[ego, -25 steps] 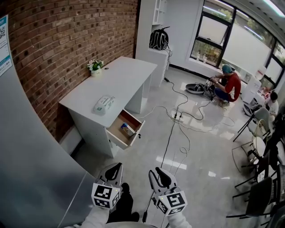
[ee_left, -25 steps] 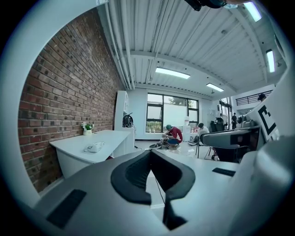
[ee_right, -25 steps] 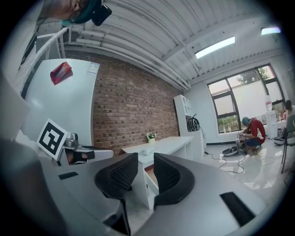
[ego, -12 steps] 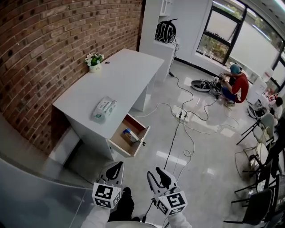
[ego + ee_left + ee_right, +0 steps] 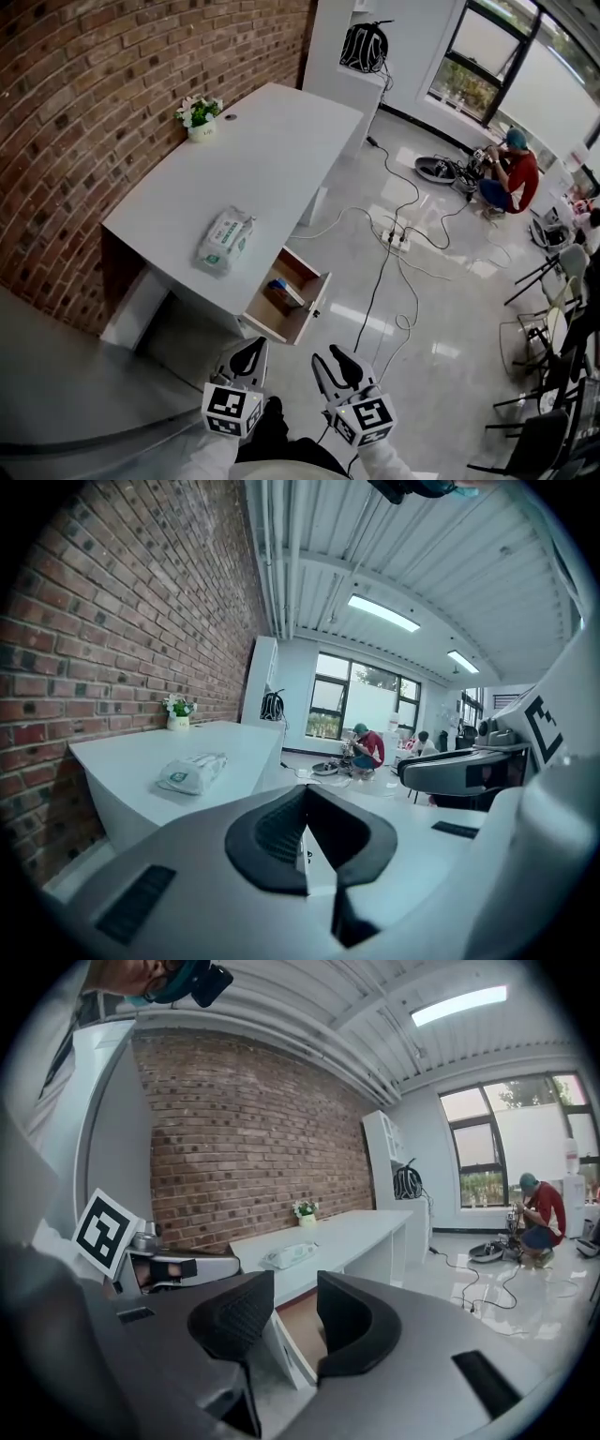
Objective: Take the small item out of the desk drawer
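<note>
A white desk stands against the brick wall, and its wooden drawer is pulled open at the near right corner. A small blue-and-white item lies inside the drawer. Both grippers hang low in the head view, well short of the drawer and above the floor. My left gripper has its pads pressed together with nothing between them. My right gripper stands open and empty, and the drawer shows through the gap between its jaws.
On the desk top lie a wrapped tissue pack and a small potted plant. Cables and a power strip cross the glossy floor to the right. A person in red crouches far off. Chairs stand at the right edge.
The head view has moved closer to the desk, so the desk and open drawer look larger and nearer the grippers. Both grippers keep their low place in the view.
</note>
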Motion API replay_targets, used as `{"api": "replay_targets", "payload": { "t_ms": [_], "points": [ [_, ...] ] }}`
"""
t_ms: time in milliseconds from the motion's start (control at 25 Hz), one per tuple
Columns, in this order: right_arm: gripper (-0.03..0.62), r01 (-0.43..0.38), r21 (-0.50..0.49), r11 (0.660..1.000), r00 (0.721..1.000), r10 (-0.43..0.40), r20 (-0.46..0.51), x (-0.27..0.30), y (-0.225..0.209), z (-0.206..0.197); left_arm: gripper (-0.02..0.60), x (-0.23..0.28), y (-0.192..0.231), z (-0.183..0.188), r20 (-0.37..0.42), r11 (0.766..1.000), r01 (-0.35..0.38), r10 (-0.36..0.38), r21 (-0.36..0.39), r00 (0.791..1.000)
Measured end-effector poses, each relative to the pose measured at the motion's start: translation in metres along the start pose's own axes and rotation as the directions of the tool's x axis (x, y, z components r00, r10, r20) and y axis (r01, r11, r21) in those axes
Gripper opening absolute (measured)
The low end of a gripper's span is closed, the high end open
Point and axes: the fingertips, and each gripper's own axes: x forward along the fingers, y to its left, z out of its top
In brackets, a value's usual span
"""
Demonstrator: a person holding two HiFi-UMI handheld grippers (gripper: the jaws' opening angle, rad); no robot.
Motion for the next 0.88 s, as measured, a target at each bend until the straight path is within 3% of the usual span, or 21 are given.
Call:
{"api": "replay_targets", "payload": {
  "t_ms": [440,880],
  "points": [
    [0.161,-0.037,-0.041,0.998,0.996,0.033,-0.079,0.068,-0.028,-0.007,0.017,0.035,0.031,-0.009,-0.027,1.0,-0.004,0.004,-0.022,1.0],
    [0.161,-0.13,-0.066,0.989,0.972,0.115,-0.204,0.15,-0.074,-0.034,0.017,0.086,0.052,-0.018,-0.082,0.995,-0.073,0.068,-0.064,0.994]
  ]
}}
